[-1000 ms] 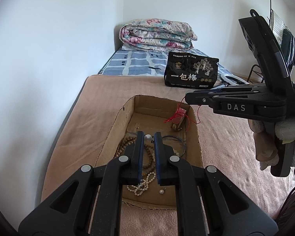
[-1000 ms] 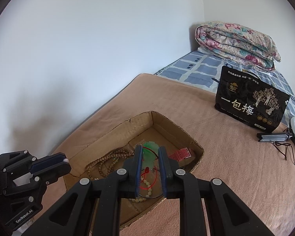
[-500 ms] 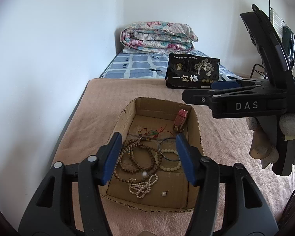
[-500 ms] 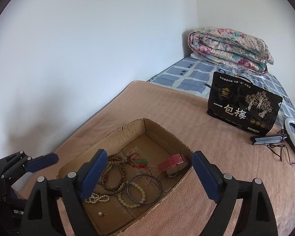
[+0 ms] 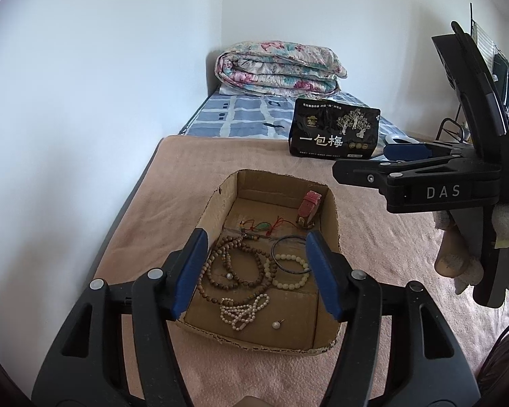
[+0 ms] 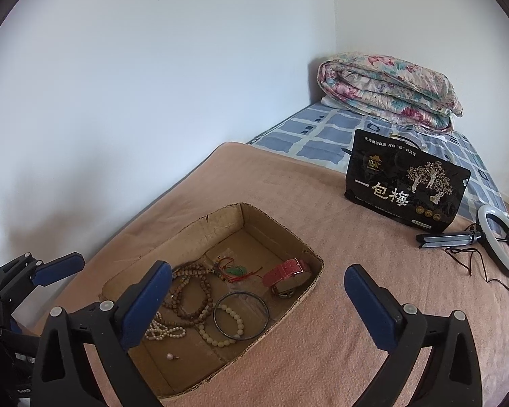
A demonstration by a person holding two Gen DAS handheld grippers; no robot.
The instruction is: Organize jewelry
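Left gripper (image 5: pixel 256 273): jaws apart, empty, poised above the near end of the box (image 5: pixel 220 200), with the brown beads (image 5: pixel 232 266) and pearl strand (image 5: pixel 242 310) lying below, between its pads. Right gripper (image 6: pixel 254 308): jaws opening wide, nothing between them, hanging over the box's right wall; the bangle (image 6: pixel 241 315) and pale bracelet (image 6: pixel 222 325) lie just beyond its left pad, the red watch (image 6: pixel 286 273) farther off against the wall. A green pendant (image 6: pixel 234 269) on red cord sits mid-box; a loose pearl (image 6: pixel 170 356) rests near the front. The box stands on a tan blanket (image 6: pixel 339 237). Beyond: a black pouch (image 6: pixel 405 188), a ring light (image 6: pixel 498 244), a folded quilt (image 6: pixel 390 90).
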